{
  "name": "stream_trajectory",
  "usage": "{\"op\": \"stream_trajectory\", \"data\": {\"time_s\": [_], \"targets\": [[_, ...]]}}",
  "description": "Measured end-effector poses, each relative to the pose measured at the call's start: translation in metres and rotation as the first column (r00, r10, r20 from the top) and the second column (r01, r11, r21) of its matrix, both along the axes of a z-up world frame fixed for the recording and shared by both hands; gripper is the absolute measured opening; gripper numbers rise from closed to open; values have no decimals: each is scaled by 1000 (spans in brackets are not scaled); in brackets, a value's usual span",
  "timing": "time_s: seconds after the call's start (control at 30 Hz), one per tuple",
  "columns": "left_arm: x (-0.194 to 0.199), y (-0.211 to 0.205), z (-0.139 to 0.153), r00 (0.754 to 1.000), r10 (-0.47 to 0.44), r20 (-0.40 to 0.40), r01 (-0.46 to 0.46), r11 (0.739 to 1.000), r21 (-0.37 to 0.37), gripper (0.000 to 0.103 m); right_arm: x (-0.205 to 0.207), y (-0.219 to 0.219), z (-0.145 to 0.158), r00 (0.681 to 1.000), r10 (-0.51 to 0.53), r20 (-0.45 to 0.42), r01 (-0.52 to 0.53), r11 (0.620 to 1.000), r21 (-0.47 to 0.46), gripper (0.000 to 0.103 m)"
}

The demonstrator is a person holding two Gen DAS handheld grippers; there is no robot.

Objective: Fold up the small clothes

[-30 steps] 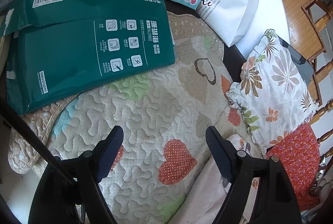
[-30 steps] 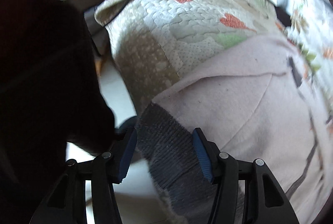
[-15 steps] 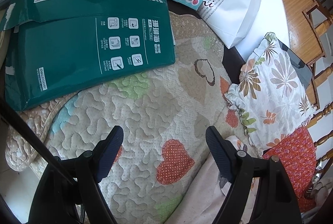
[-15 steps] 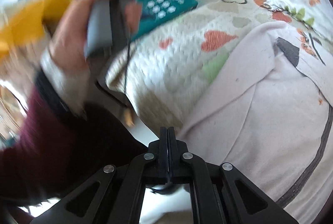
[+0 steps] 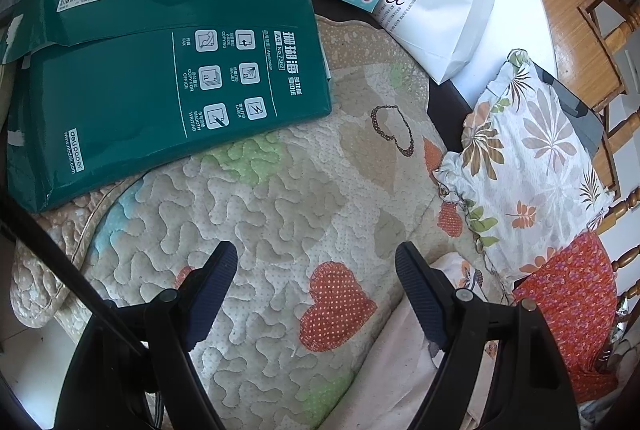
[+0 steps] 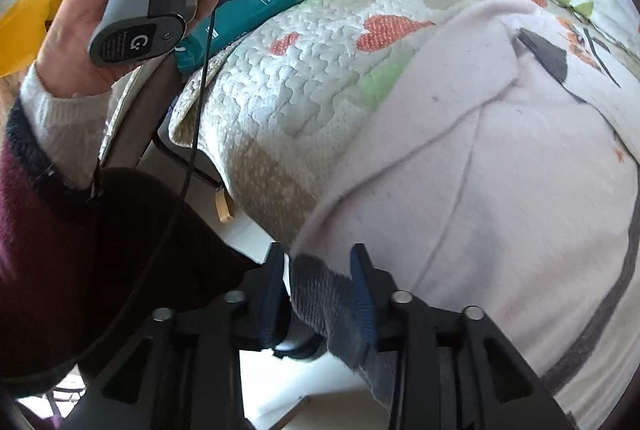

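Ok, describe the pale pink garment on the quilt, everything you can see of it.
The pale pink garment looks like soft fleece, with dark grey piping along its far edge and a ribbed grey cuff at the near corner. It lies spread over the heart-patterned quilt, one flap folded across it with a visible crease. The right tool has its fingers closed around the cuff at the quilt's edge. The left tool hangs open above the quilt, not touching it.

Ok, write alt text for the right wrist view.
The right gripper clamps the grey ribbed cuff of a pale pink garment lying on a heart-patterned quilt. The person's left hand holds the other gripper's handle.
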State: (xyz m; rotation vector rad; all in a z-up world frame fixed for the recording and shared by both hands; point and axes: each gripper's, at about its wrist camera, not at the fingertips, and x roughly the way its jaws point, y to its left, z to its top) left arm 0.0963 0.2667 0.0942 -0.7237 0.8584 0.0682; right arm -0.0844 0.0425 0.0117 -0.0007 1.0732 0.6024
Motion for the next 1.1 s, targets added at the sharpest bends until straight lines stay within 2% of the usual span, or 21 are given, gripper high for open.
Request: {"op": "stream_trajectory", "data": {"time_s": [0.1,0.2,0.23,0.27,0.3,0.43,0.57,0.67,0.8,0.9,0.97,1.0,1.07,1.1], "targets": [[1,1,-1,1000,5,2,-5,1000,0,80,6,12,-7,1000,-8,21,8,999,-36,39],[1,2,-2,1000,4,4,-4,1000,-6,80,12,25,-23,997,-32,72,43,987,-154,36],[1,3,-2,1000,3,5,-3,1000,-8,80,11,25,-25,996,-36,84,50,985,-168,31],[1,4,-2,1000,4,6,-4,1000,-8,80,10,26,-25,993,-49,107,68,980,-185,16],[0,6,-2,1000,5,7,-5,1000,-9,80,11,25,-25,993,-48,110,68,980,-186,7],[-1,9,-1,1000,13,12,-13,1000,-13,80,16,14,-5,996,-56,68,61,995,-83,4],[-1,5,0,1000,6,13,-6,1000,-6,80,18,-1,45,996,-52,79,47,997,67,4],[-1,2,-1,1000,-2,9,2,1000,-7,80,19,-26,87,990,-87,114,66,983,172,4],[0,-2,-1,1000,-12,6,12,1000,-8,80,25,-87,124,967,-217,132,176,948,265,4],[1,-7,-2,1000,-20,4,20,1000,-7,80,28,-149,119,925,-366,101,331,908,258,3],[2,-11,-2,1000,-29,0,29,1000,-3,80,31,-195,99,872,-487,37,466,852,238,4],[3,-13,-3,999,-33,-1,33,999,-1,80,32,-213,87,844,-536,19,522,829,202,4],[4,-19,-3,999,-44,-3,44,999,3,80,35,-245,60,766,-643,16,642,766,36,7],[5,-22,-3,999,-50,-4,50,999,7,80,32,-256,51,743,-669,13,669,743,-14,7]]}}
